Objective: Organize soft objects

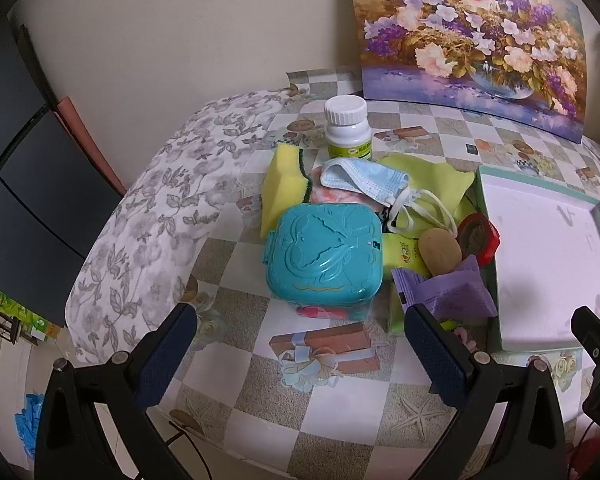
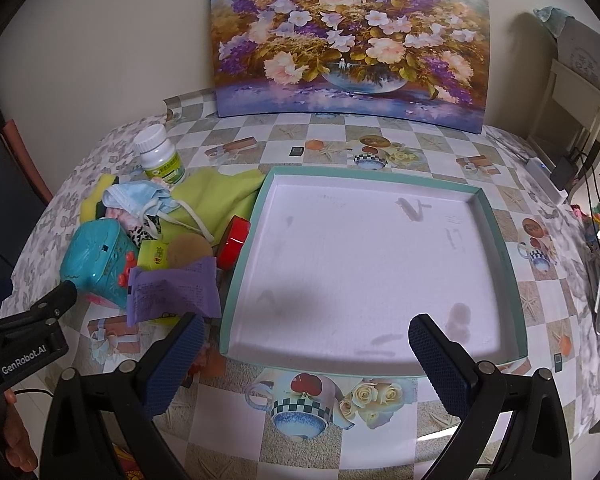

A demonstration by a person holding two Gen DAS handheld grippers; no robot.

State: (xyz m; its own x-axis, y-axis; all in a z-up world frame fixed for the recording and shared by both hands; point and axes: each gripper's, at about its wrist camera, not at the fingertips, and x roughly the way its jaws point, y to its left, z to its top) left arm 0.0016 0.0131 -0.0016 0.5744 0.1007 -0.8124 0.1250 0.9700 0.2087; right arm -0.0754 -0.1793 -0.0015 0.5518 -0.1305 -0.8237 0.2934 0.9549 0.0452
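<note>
blue mask [image 1: 366,178] atop the pile, beside the tray [image 2: 496,216], both jaws wide

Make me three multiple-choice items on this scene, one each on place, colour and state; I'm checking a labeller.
1. Where does the pill bottle stand?
A. behind the pile
B. inside the tray
C. on the teal box

2. What colour is the sponge?
A. purple
B. yellow
C. red

3. What does the tray hold?
A. the mask
B. a cloth
C. nothing

Answers: A, it stands beyond the face mask near the wall; B, yellow with a dark green edge; C, only its bare white floor shows.
</note>
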